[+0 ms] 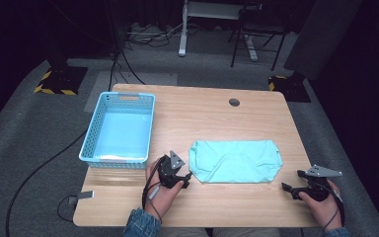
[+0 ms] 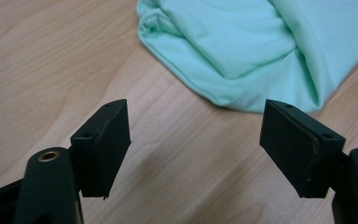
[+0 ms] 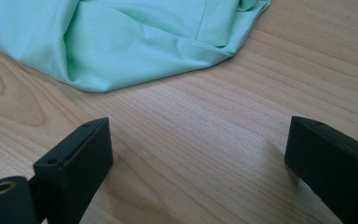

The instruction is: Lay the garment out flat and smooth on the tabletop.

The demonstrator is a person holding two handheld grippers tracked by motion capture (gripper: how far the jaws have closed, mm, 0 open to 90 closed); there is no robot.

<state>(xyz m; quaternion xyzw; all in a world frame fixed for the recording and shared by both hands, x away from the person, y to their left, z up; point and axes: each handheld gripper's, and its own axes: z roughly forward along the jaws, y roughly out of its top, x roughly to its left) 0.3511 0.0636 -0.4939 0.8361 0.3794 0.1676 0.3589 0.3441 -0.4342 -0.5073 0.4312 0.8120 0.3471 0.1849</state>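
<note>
A folded mint-green cloth (image 1: 235,161) lies on the wooden table (image 1: 212,116), right of centre. My left gripper (image 1: 186,179) sits just off the cloth's near-left corner, its jaws open with bare wood between them. The left gripper view has that gripper (image 2: 196,144) a short way from the cloth's rounded corner (image 2: 242,51), not touching it. Off the cloth's near-right corner my right gripper (image 1: 292,181) rests low over the table, open. In the right gripper view that gripper (image 3: 200,154) frames bare table, and the cloth's edge (image 3: 121,46) lies beyond.
A light-blue perforated basket (image 1: 120,127) stands at the table's left side, behind my left hand. A round cable hole (image 1: 234,102) marks the far part of the tabletop. Cables and stand legs cross the grey floor beyond.
</note>
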